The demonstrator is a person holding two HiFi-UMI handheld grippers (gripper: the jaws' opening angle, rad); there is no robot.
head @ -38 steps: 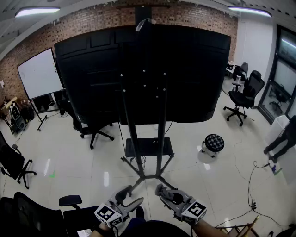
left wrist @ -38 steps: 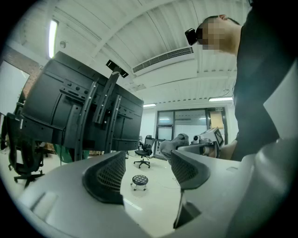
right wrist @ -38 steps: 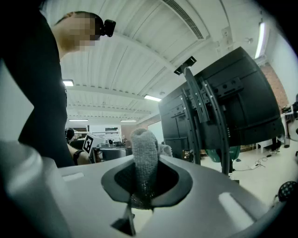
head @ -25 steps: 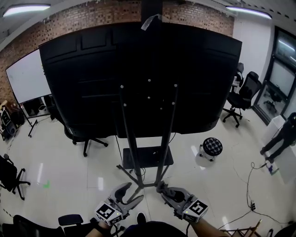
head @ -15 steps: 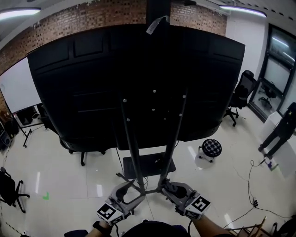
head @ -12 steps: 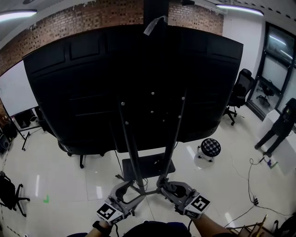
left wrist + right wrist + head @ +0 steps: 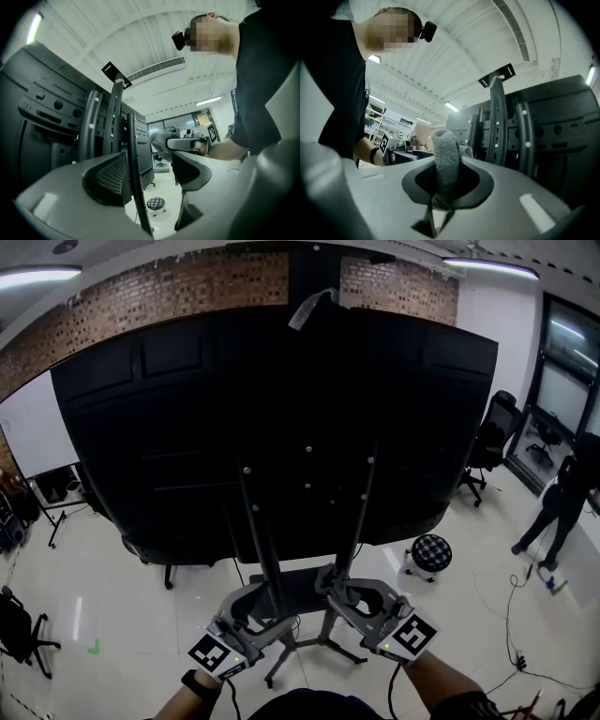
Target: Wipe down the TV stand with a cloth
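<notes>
The TV stand carries a big black screen (image 7: pixel 281 418), seen from its back, on two dark poles (image 7: pixel 255 540). My left gripper (image 7: pixel 261 613) is open low down at the left pole. In the left gripper view that pole (image 7: pixel 133 164) runs up between the spread jaws of the left gripper (image 7: pixel 150 176). My right gripper (image 7: pixel 349 589) is beside the right pole's foot, shut on a grey cloth (image 7: pixel 446 164) that stands up out of its jaws. The cloth (image 7: pixel 161 139) also shows from the left gripper view. Both poles (image 7: pixel 499 124) rise just right of the cloth.
A dark shelf (image 7: pixel 291 589) sits low on the stand, above splayed legs (image 7: pixel 342 648). A checkered stool (image 7: pixel 431 551) stands to the right, with an office chair (image 7: pixel 487 451) and a person (image 7: pixel 561 507) beyond. A whiteboard (image 7: pixel 28 439) is at the left.
The view has come much closer to the stand. Both grippers have risen from near the floor to the poles' lower ends, and the left jaws now straddle the left pole.
</notes>
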